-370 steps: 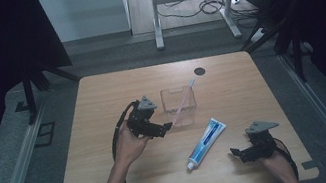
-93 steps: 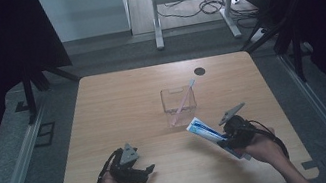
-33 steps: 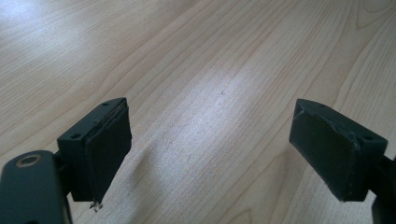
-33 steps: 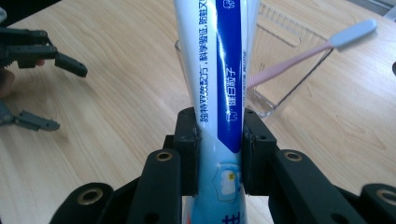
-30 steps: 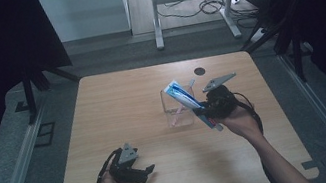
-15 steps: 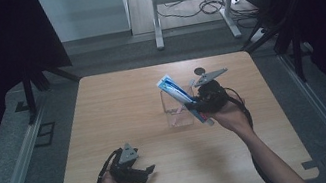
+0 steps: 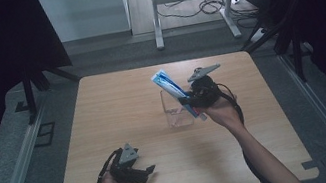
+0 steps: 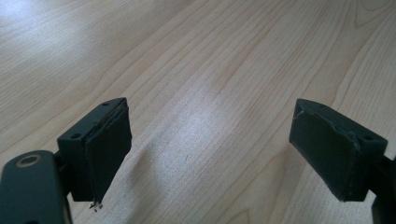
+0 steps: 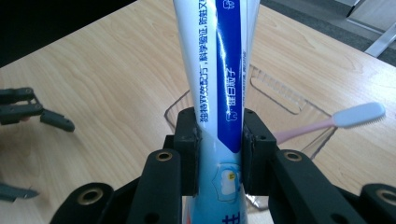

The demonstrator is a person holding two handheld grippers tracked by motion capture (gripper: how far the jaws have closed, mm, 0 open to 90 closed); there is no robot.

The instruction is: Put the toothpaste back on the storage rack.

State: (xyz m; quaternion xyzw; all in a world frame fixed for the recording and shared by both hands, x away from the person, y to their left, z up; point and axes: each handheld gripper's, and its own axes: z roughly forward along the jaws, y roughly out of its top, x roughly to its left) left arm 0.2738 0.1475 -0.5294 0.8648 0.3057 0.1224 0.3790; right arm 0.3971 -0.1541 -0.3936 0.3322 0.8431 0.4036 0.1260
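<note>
My right gripper [image 7: 187, 101] is shut on a blue and white toothpaste tube [image 7: 170, 86], held tilted in the air right over the clear plastic cup [image 7: 177, 115] at mid table. In the right gripper view the tube [image 9: 219, 74] stands between the two pads [image 9: 192, 154], above the cup [image 9: 285, 100], which holds a pink toothbrush [image 9: 345, 116]. My left gripper [image 7: 148, 171] rests near the table's front left edge, held by a hand. In the left gripper view its jaws stand open [image 8: 208, 154] over bare wood with nothing between them.
The wooden table [image 7: 118, 109] has a small dark hole near its back right. Black curtains flank both sides, and a metal frame with cables stands on the floor behind the table. The left gripper [image 9: 28, 112] appears at the left of the right gripper view.
My right gripper has carried the toothpaste tube leftward and toward the back, from beside the cup to right over it. The left gripper has stayed in place.
</note>
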